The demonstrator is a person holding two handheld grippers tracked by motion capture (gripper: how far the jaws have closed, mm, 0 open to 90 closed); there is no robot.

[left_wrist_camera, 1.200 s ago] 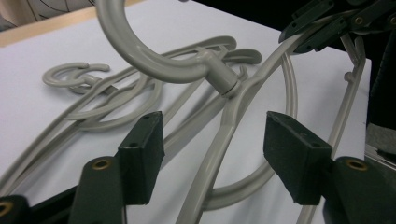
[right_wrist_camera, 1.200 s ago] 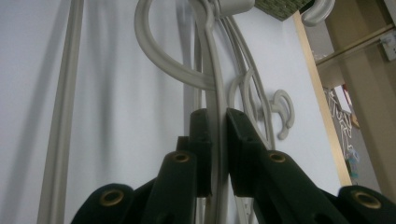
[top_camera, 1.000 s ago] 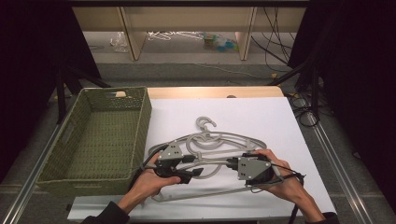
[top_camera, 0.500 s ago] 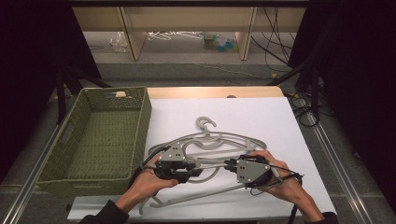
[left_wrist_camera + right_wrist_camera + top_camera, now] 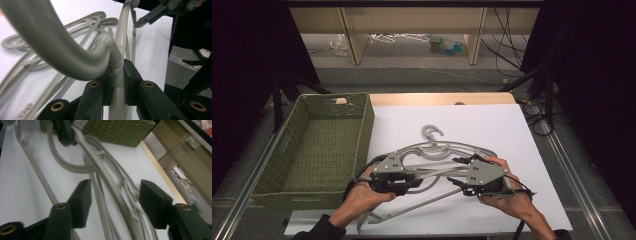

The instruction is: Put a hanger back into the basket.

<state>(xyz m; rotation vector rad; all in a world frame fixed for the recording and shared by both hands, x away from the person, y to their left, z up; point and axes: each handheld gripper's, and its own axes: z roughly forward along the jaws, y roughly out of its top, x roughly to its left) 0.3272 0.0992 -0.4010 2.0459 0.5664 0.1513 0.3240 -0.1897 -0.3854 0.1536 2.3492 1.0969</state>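
Several grey plastic hangers [image 5: 437, 150] lie tangled on the white table [image 5: 512, 130]. My left gripper [image 5: 414, 181] is shut on the neck of one grey hanger [image 5: 117, 62], just below its curved hook, and holds it slightly off the table. Its long bar [image 5: 412, 205] slants down to the table's front edge. My right gripper [image 5: 457, 182] faces the left one, and its jaws have just been opening. In the right gripper view the right gripper [image 5: 113, 192] stands open, with the hanger's arms [image 5: 110, 185] running between the pads untouched.
A green woven basket [image 5: 364, 130] stands empty along the table's left side and appears again as the basket [image 5: 120, 131] beyond the hangers. Wooden shelving [image 5: 412, 20] with loose clutter on the floor lies behind the table. Metal rails run along both sides.
The left gripper has closed on the hanger's neck and risen a little with it. The right gripper's jaws have parted from the hanger; that hand has stayed where it was.
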